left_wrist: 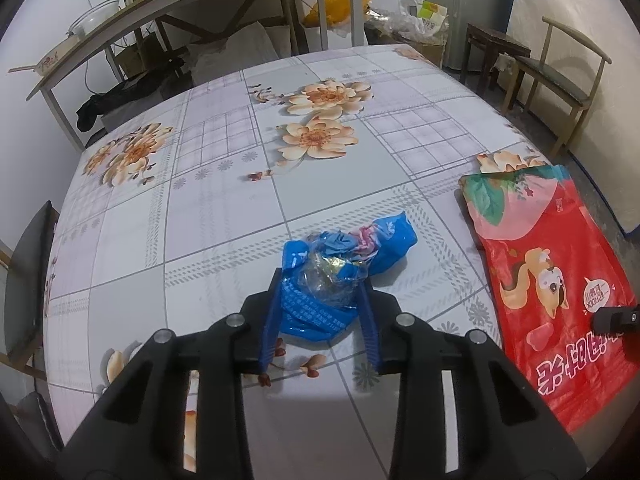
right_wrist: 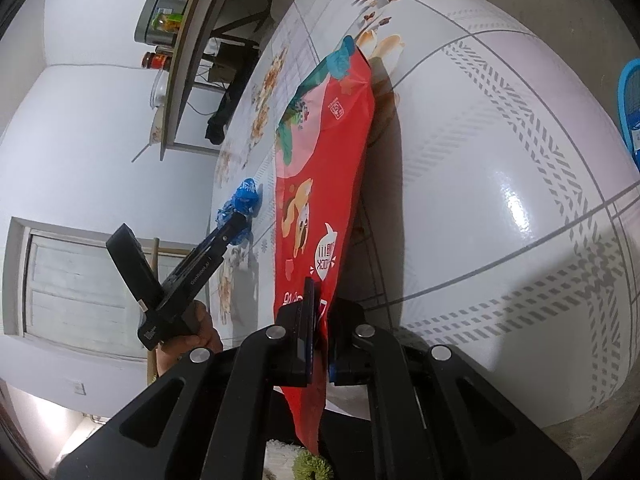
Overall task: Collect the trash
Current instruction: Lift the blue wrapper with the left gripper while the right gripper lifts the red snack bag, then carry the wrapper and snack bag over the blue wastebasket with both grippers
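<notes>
A crumpled wad of blue plastic wrapper (left_wrist: 384, 240) with clear film lies on the flowered tablecloth (left_wrist: 224, 240). My left gripper (left_wrist: 320, 280) stands over it, blue fingers pressed against both sides of the wad. The right wrist view shows the same wad (right_wrist: 245, 196) at the tip of the left gripper (right_wrist: 238, 220), which a hand (right_wrist: 204, 328) holds. A large red snack bag (left_wrist: 552, 280) lies flat at the table's right edge. My right gripper (right_wrist: 322, 300) is shut on the near edge of this red bag (right_wrist: 320, 168), which hangs over the table's rim.
A wooden chair (left_wrist: 560, 80) and a dark stool (left_wrist: 492, 48) stand beyond the table's right side. A shelf table (left_wrist: 160, 4) with jars and bowls is at the back left. Another chair (left_wrist: 28, 272) is at the left edge. A blue object (right_wrist: 630, 96) shows on the floor.
</notes>
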A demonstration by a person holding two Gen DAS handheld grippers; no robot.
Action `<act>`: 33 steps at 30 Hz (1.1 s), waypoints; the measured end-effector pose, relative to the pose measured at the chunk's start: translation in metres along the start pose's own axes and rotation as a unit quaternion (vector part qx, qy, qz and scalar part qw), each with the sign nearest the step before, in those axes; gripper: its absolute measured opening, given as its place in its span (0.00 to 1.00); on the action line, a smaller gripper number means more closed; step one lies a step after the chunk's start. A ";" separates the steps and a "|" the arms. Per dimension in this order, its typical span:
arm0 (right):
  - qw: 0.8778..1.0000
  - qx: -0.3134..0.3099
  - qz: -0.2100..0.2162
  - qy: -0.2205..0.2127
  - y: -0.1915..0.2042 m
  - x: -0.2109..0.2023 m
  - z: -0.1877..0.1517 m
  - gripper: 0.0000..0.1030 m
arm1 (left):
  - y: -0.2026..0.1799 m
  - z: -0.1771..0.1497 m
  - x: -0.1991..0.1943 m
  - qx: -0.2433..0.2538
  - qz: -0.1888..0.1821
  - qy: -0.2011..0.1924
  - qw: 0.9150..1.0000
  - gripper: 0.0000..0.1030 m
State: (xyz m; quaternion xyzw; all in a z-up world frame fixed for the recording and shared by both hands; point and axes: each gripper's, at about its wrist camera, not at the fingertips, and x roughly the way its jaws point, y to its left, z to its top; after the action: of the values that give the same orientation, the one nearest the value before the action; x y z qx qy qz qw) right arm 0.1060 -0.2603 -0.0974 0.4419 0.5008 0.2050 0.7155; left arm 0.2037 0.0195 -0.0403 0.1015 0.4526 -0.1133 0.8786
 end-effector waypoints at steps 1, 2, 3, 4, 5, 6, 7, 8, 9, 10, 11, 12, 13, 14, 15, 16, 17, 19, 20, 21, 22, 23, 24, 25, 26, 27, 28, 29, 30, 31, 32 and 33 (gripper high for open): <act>1.000 -0.002 0.001 -0.003 0.001 -0.001 0.000 0.05 | 0.000 0.000 -0.001 0.000 0.000 -0.001 1.000 0.31; 1.000 -0.003 0.002 -0.004 0.002 -0.001 0.001 0.05 | 0.000 -0.001 -0.002 0.000 -0.001 -0.003 1.000 0.31; 1.000 -0.005 0.002 -0.006 0.004 -0.002 0.001 0.05 | 0.000 -0.001 -0.003 0.000 -0.001 -0.004 1.000 0.31; 1.000 -0.006 0.003 -0.007 0.005 -0.002 0.001 0.05 | -0.001 -0.001 -0.005 0.001 -0.001 -0.006 1.000 0.30; 1.000 -0.007 0.004 -0.009 0.006 -0.003 0.002 0.04 | -0.001 -0.001 -0.006 0.001 0.000 -0.007 1.000 0.30; 1.000 -0.008 0.005 -0.011 0.007 -0.003 0.002 0.04 | -0.001 -0.001 -0.008 0.001 -0.001 -0.009 1.000 0.30; 1.000 -0.008 0.006 -0.011 0.007 -0.003 0.002 0.04 | -0.001 -0.002 -0.009 0.001 -0.001 -0.010 1.000 0.30; 1.000 -0.008 0.009 -0.012 0.008 -0.004 0.002 0.04 | -0.001 -0.002 -0.011 0.001 -0.001 -0.012 1.000 0.30; 1.000 -0.008 0.009 -0.014 0.009 -0.004 0.002 0.04 | -0.001 -0.002 -0.012 0.001 -0.001 -0.013 1.000 0.30; 1.000 -0.008 0.010 -0.015 0.010 -0.005 0.002 0.04 | -0.001 -0.002 -0.014 0.001 -0.001 -0.015 1.000 0.30; 1.000 -0.009 0.011 -0.016 0.009 -0.006 0.003 0.04 | -0.001 -0.003 -0.017 0.001 -0.001 -0.017 1.000 0.30; 1.000 -0.009 0.011 -0.017 0.010 -0.007 0.003 0.04 | -0.002 -0.003 -0.019 0.002 0.000 -0.019 1.000 0.30; 1.000 -0.009 0.012 -0.019 0.010 -0.008 0.003 0.04 | -0.002 -0.003 -0.020 0.002 0.000 -0.020 1.000 0.30; 1.000 -0.010 0.013 -0.020 0.011 -0.009 0.003 0.04 | -0.003 -0.004 -0.023 0.003 0.000 -0.022 1.000 0.30; 1.000 -0.010 0.015 -0.021 0.012 -0.010 0.003 0.04 | -0.004 -0.004 -0.024 0.004 0.001 -0.023 1.000 0.30; 1.000 -0.010 0.016 -0.023 0.012 -0.012 0.003 0.04 | -0.004 -0.004 -0.027 0.005 0.001 -0.025 1.000 0.30; 0.999 -0.012 0.017 -0.026 0.013 -0.014 0.002 0.04 | -0.005 -0.004 -0.030 0.005 0.000 -0.027 1.000 0.30; 0.999 -0.013 0.019 -0.031 0.014 -0.019 0.001 0.04 | -0.007 -0.005 -0.034 0.005 -0.002 -0.029 1.000 0.30; 0.999 -0.015 0.021 -0.036 0.015 -0.023 0.000 0.03 | -0.008 -0.005 -0.036 0.005 -0.004 -0.031 1.000 0.30; 0.999 -0.017 0.020 -0.043 0.016 -0.028 0.000 0.03 | -0.010 -0.005 -0.039 0.006 -0.007 -0.033 0.999 0.30; 0.998 -0.018 0.020 -0.050 0.017 -0.033 0.001 0.03 | -0.012 -0.005 -0.043 0.006 -0.010 -0.035 0.999 0.30; 0.998 -0.019 0.022 -0.060 0.018 -0.041 0.001 0.03 | -0.013 -0.004 -0.045 0.007 -0.014 -0.037 0.999 0.30; 0.997 -0.019 0.023 -0.071 0.018 -0.048 0.001 0.03 | -0.017 -0.003 -0.050 0.008 -0.023 -0.041 0.999 0.30; 0.996 -0.020 0.023 -0.081 0.018 -0.056 0.001 0.03 | -0.020 -0.002 -0.052 0.009 -0.028 -0.043 0.999 0.30; 0.995 -0.019 0.023 -0.095 0.017 -0.067 0.001 0.03 | -0.025 0.000 -0.056 0.012 -0.038 -0.047 0.998 0.30; 0.994 -0.019 0.022 -0.108 0.016 -0.078 0.000 0.03 | -0.029 0.002 -0.059 0.014 -0.044 -0.051 0.998 0.30; 0.993 -0.018 0.021 -0.117 0.015 -0.086 0.000 0.03 | -0.035 0.005 -0.062 0.018 -0.053 -0.054 0.997 0.30; 0.991 -0.016 0.020 -0.133 0.013 -0.099 -0.001 0.03 | -0.043 0.009 -0.065 0.023 -0.066 -0.057 0.996 0.30; 0.988 -0.013 0.019 -0.150 0.010 -0.113 -0.002 0.03 | -0.048 0.011 -0.067 0.026 -0.076 -0.058 0.995 0.30; 0.987 -0.010 0.018 -0.162 0.008 -0.124 -0.004 0.03 | -0.056 0.015 -0.069 0.029 -0.089 -0.059 0.994 0.30; 0.983 -0.007 0.016 -0.182 0.003 -0.140 -0.006 0.03 | -0.064 0.018 -0.071 0.033 -0.101 -0.059 0.993 0.30; 0.979 -0.002 0.014 -0.202 -0.003 -0.157 -0.010 0.03 | -0.074 0.023 -0.073 0.039 -0.115 -0.060 0.991 0.30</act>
State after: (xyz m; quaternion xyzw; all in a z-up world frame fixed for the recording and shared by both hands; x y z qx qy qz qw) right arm 0.0320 -0.3734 -0.0167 0.4796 0.3389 0.1228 0.8000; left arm 0.1586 -0.0493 0.0271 0.0759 0.4026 -0.2373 0.8808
